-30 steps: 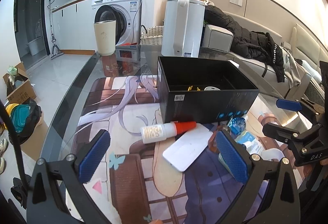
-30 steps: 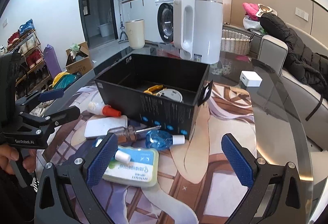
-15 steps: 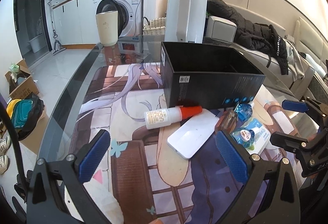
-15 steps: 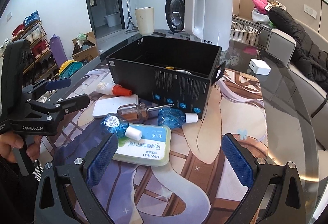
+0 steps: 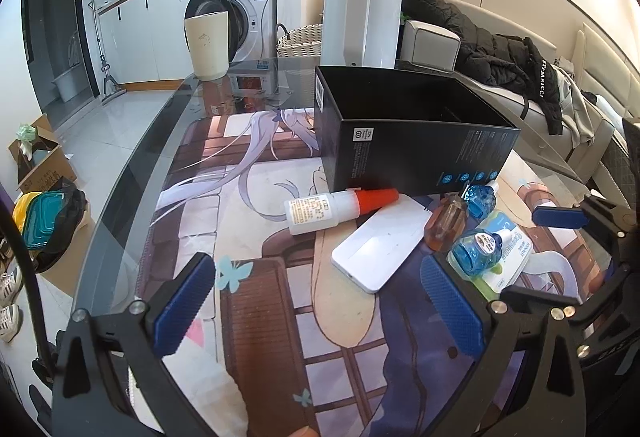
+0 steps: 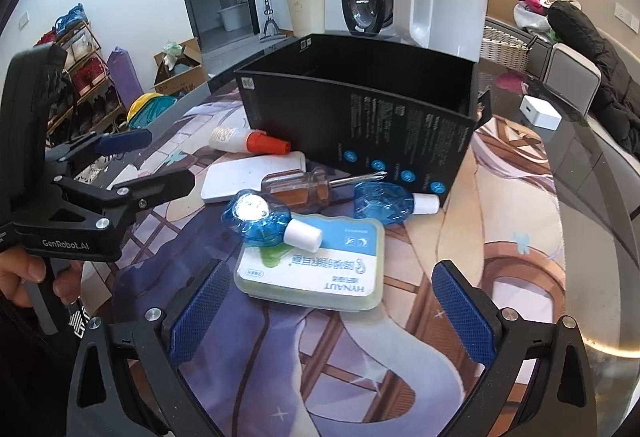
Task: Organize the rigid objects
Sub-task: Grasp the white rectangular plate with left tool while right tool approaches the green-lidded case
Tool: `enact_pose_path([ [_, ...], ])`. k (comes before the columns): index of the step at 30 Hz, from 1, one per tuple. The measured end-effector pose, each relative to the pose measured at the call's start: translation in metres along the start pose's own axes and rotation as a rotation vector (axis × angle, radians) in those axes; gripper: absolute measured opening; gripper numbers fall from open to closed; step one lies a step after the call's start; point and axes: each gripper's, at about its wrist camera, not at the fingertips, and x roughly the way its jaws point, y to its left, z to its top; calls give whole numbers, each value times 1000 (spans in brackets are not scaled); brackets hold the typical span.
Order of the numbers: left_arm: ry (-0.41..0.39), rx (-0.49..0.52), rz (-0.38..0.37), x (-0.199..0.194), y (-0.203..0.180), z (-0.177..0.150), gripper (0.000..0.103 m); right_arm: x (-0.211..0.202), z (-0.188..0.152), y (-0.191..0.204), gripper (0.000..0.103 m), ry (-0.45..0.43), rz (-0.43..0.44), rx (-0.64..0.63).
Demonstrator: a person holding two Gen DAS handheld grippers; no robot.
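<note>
An open black box (image 5: 412, 141) (image 6: 360, 117) stands on the printed mat. In front of it lie a white bottle with a red cap (image 5: 332, 209) (image 6: 248, 141), a flat white slab (image 5: 384, 245) (image 6: 252, 181) and an amber-handled screwdriver (image 5: 444, 225) (image 6: 304, 187). One blue bottle (image 6: 384, 203) lies by the box, and a second blue bottle (image 5: 476, 249) (image 6: 260, 217) rests on a green-white case (image 5: 508, 257) (image 6: 320, 269). My left gripper (image 5: 320, 301) is open, short of the slab. My right gripper (image 6: 330, 311) is open, just short of the case.
A white kettle (image 5: 360, 13) and a beige cup (image 5: 208, 45) stand behind the box. A small white cube (image 6: 540, 113) sits at the right of the glass table (image 5: 132, 177). A sofa with a black jacket (image 5: 500, 49) lies beyond. A hand (image 6: 24, 277) holds the left gripper.
Both grippers have dropped lower toward the table, so the inside of the box is out of sight. The right gripper has come nearer to the case. No object has moved.
</note>
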Motion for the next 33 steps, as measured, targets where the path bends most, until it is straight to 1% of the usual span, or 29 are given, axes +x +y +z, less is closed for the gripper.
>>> enact_pose_path([
  [12,19,16,-5,2,0,-1,103,18,2,8,102,45,1,1],
  [15,24,16,-7,3,0,-1,103,23,3,10,102,61,-10,-1],
  [23,46,26,-4,12,-3,0,103,27,5,10,102,64,-40,-15],
  [28,59,36,-6,16,-6,1,103,26,4,9,102,59,-37,-30],
  [30,64,41,-5,17,-8,2,103,25,3,8,100,54,-34,-37],
  [31,67,44,-5,18,-9,2,103,24,3,9,95,50,-32,-40],
  [32,72,47,-6,20,-10,2,103,23,3,9,87,45,-28,-45],
  [33,75,48,-5,20,-11,3,103,21,3,9,86,43,-26,-50],
])
